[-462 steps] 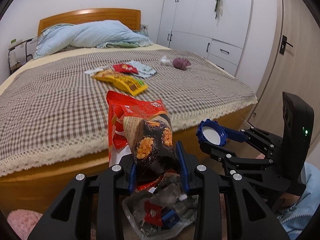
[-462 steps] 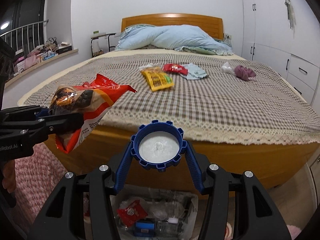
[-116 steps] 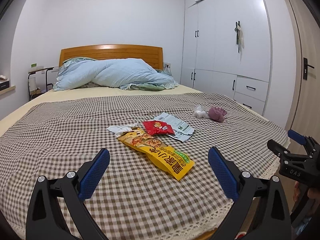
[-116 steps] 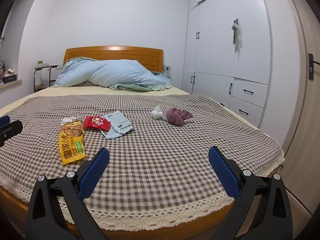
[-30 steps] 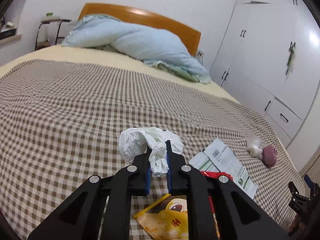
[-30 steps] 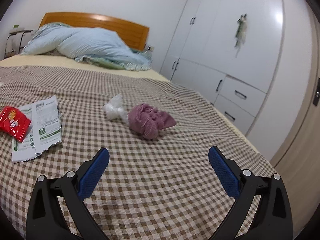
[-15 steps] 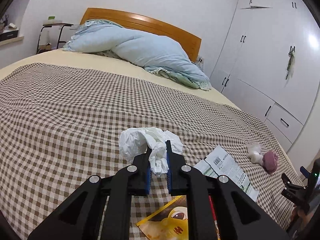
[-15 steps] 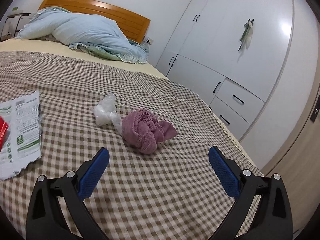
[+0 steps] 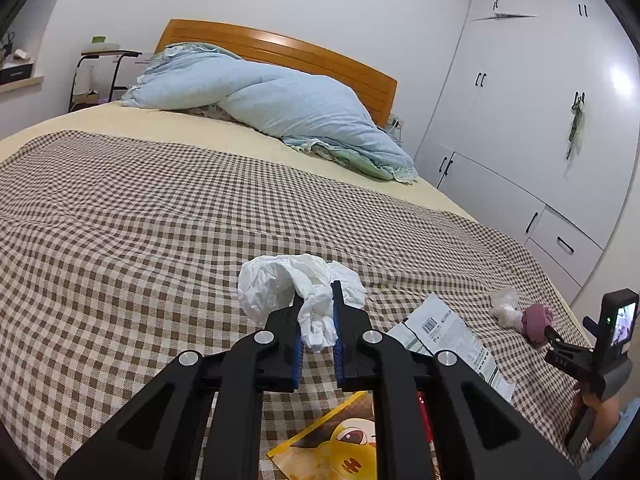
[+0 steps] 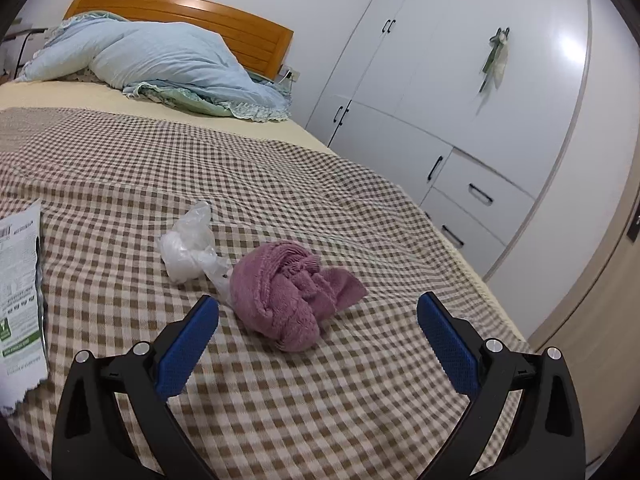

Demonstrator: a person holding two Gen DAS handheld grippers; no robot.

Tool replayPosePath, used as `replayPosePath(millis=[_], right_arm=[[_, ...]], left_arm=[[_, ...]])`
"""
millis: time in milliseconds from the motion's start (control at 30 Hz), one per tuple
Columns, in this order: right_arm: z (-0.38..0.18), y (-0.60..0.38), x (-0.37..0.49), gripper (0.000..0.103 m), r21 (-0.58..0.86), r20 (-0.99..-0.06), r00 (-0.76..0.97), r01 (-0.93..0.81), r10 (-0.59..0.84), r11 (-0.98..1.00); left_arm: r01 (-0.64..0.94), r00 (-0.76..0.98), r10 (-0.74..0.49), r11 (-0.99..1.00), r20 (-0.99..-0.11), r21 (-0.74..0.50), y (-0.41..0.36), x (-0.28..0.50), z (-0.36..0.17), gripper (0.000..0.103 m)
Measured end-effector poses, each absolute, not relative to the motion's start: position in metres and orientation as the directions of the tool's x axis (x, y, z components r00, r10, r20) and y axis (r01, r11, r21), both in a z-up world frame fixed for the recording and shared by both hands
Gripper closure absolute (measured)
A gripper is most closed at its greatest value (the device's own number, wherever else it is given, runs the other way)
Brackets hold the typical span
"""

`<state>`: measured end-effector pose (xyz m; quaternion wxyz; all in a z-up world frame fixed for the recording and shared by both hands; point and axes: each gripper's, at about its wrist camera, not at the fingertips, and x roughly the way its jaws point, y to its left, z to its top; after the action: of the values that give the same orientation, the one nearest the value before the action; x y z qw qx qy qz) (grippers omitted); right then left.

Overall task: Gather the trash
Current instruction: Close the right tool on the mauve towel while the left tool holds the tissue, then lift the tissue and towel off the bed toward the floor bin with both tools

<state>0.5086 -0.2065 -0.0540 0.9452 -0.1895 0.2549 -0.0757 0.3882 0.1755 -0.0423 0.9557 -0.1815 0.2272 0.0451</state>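
My left gripper (image 9: 315, 304) is shut on a crumpled white tissue (image 9: 280, 284), held just above the checked bedspread (image 9: 120, 240). Below it lie a yellow snack bag (image 9: 340, 446), partly hidden by the fingers, and a torn white wrapper (image 9: 444, 336). My right gripper (image 10: 318, 320) stands open, low over the bed, with a balled pink cloth (image 10: 288, 300) just beyond its fingertips and roughly between them. A crumpled clear plastic bag (image 10: 188, 248) touches the cloth's left side. In the left wrist view the right gripper (image 9: 560, 350) shows at the far right beside the pink cloth (image 9: 536, 322).
A blue duvet (image 9: 272, 108) is heaped at the wooden headboard (image 9: 300, 52). White wardrobes and drawers (image 10: 460, 140) line the right wall close to the bed edge. The torn wrapper (image 10: 18, 280) lies at the left in the right wrist view.
My right gripper has moved in towards the pink cloth, which now looms larger between its open fingers. The left gripper has stayed put, still clamped on the tissue.
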Motion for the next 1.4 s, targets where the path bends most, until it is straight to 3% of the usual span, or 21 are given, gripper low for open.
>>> replayPosePath(millis=[167, 500, 567, 600, 1000, 1033, 1133, 1400], right_arm=[[-0.056, -0.214, 0.527, 0.008, -0.339, -0.503, 0.848, -0.017, -0.166, 0.941], [-0.065, -0.222, 0.552, 0.008, -0.314, -0.561, 0.814, -0.043, -0.149, 0.948], [-0.067, -0.224, 0.559, 0.022, -0.299, -0.584, 0.799, -0.045, -0.145, 0.953], [-0.069, -0.227, 0.565, 0.034, -0.287, -0.606, 0.782, -0.043, -0.147, 0.957], [-0.088, -0.22, 0.581, 0.035, -0.338, -0.669, 0.717, -0.058, -0.196, 0.939], [-0.088, -0.223, 0.582, 0.043, -0.33, -0.672, 0.713, -0.049, -0.199, 0.943], [-0.085, -0.231, 0.581, 0.05, -0.287, -0.675, 0.718, -0.039, -0.173, 0.957], [-0.078, -0.219, 0.562, 0.057, -0.312, -0.597, 0.783, -0.029, -0.172, 0.95]], left_arm=[[-0.15, 0.899, -0.006, 0.935, -0.437, -0.321, 0.172, 0.388, -0.042, 0.094], [-0.139, 0.9, -0.013, 0.939, -0.435, -0.314, 0.168, 0.387, -0.043, 0.094], [-0.136, 0.901, -0.014, 0.94, -0.434, -0.312, 0.168, 0.386, -0.043, 0.094], [-0.134, 0.901, -0.015, 0.941, -0.434, -0.311, 0.167, 0.386, -0.043, 0.094], [-0.131, 0.9, -0.015, 0.944, -0.436, -0.301, 0.162, 0.385, -0.043, 0.094], [-0.131, 0.9, -0.015, 0.945, -0.437, -0.301, 0.162, 0.385, -0.043, 0.094], [-0.129, 0.899, -0.016, 0.945, -0.437, -0.299, 0.162, 0.385, -0.043, 0.094], [-0.125, 0.902, -0.015, 0.948, -0.432, -0.293, 0.158, 0.384, -0.042, 0.094]])
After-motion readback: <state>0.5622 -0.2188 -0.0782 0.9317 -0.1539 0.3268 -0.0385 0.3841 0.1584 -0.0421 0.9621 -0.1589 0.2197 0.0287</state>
